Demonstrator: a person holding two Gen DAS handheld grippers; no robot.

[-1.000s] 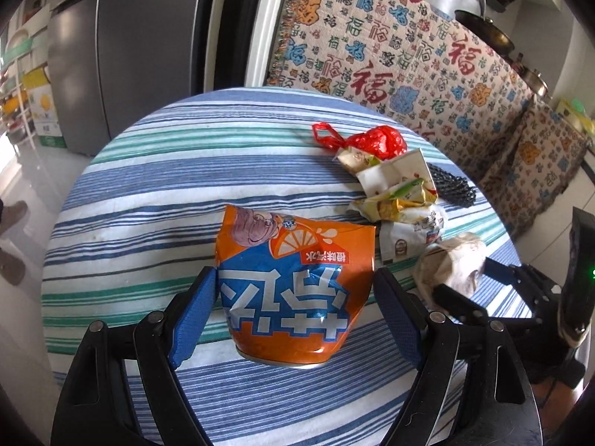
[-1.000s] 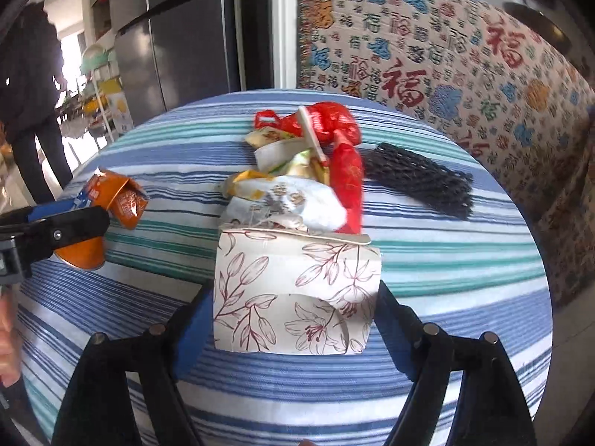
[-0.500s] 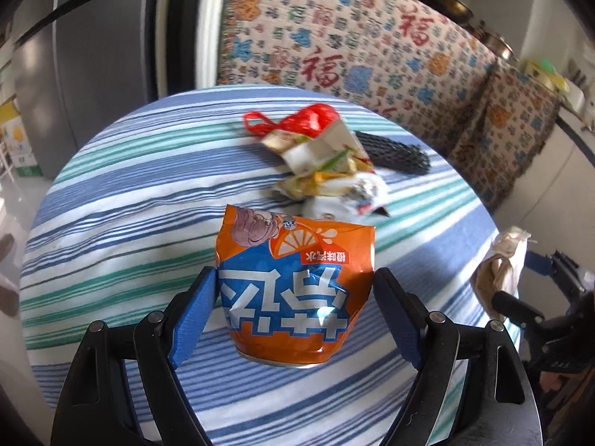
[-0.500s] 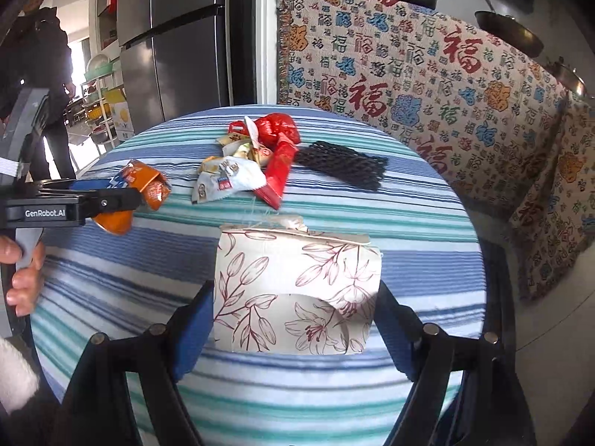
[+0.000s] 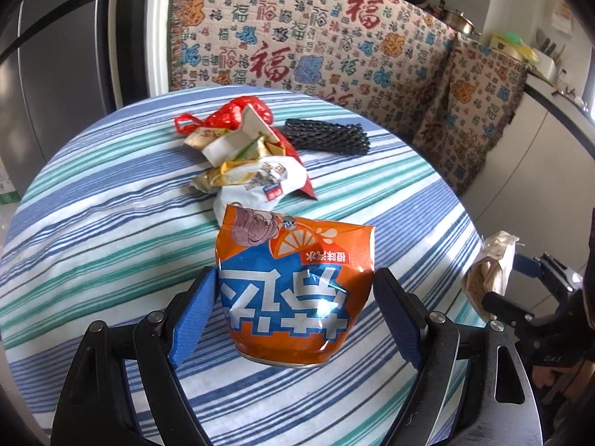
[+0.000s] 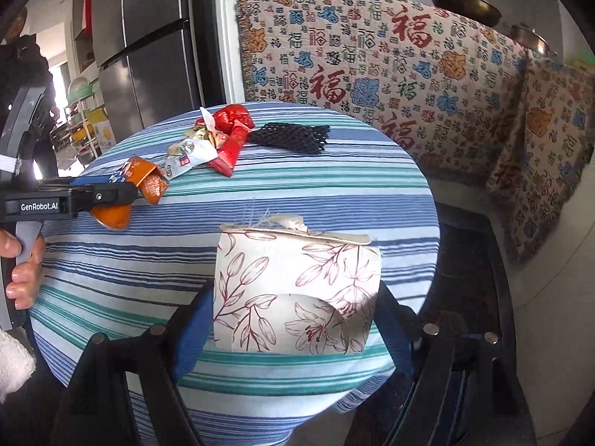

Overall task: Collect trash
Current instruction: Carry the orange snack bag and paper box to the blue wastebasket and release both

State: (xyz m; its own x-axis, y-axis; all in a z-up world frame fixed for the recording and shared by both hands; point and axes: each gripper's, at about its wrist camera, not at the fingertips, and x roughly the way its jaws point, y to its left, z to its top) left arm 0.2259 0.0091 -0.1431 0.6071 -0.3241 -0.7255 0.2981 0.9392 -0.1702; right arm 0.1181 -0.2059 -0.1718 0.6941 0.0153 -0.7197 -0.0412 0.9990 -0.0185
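Note:
My left gripper (image 5: 295, 278) is shut on a crushed orange and blue drink can (image 5: 297, 297), held a little above the striped round table (image 5: 93, 223). The right wrist view shows that can (image 6: 145, 182) from the side in the left gripper (image 6: 111, 193). My right gripper (image 6: 297, 290) is shut on a floral paper tissue pack (image 6: 297, 290) over the table's near right edge. From the left wrist view the pack (image 5: 487, 275) hangs past the table's right rim. A pile of wrappers (image 5: 253, 163) with a red plastic bag (image 5: 230, 115) lies mid-table, beside a black foam net (image 5: 327, 135).
A cloth with red characters (image 6: 372, 67) covers the counter behind the table, with pans (image 6: 465, 2) on top. A grey fridge (image 6: 148, 55) stands at the back left, and a person in dark clothes (image 6: 22, 63) is beyond it. Dark floor (image 6: 468, 267) lies right of the table.
Both grippers have drawn back from the wrapper pile with their loads still held. The right gripper has moved out past the table's right edge, and the pile looks farther away in its view.

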